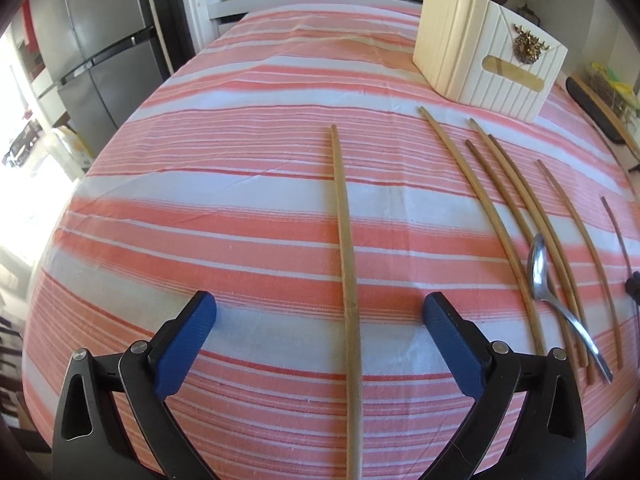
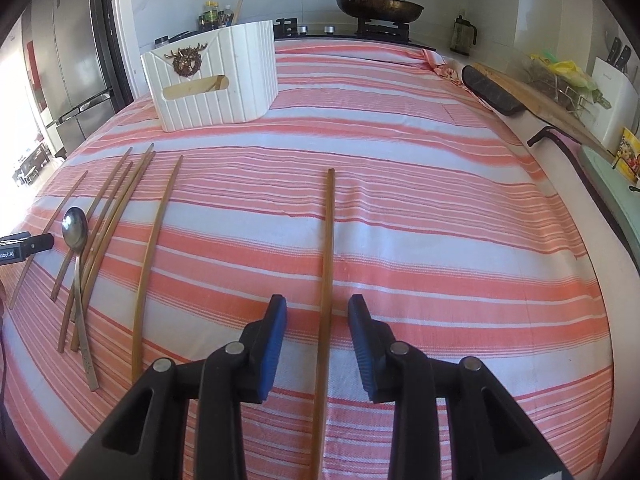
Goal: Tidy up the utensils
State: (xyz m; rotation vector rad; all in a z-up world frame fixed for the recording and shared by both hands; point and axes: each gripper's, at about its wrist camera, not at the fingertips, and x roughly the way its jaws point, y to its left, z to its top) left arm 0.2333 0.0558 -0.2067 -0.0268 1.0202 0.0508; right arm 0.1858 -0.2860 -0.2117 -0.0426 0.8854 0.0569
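Wooden chopsticks lie on a striped tablecloth. My left gripper (image 1: pixel 320 316) is open, its blue pads wide apart on either side of one chopstick (image 1: pixel 346 248). Several more chopsticks (image 1: pixel 516 216) and a metal spoon (image 1: pixel 540 268) lie to its right. My right gripper (image 2: pixel 318 318) is open, its pads close on either side of a lone chopstick (image 2: pixel 328 248) without touching it. The spoon (image 2: pixel 75 226) and the chopstick group (image 2: pixel 120 204) lie to its left. A white ribbed box (image 1: pixel 488 48) stands beyond; it also shows in the right wrist view (image 2: pixel 216 76), with a utensil inside.
The table's striped cloth (image 2: pixel 420 184) spreads far and right. A fridge (image 1: pixel 92 48) stands at the left. A stove with a pan (image 2: pixel 378 6) is behind the table. A dark board (image 2: pixel 492 90) and a dish rack (image 2: pixel 560 76) sit along the right edge.
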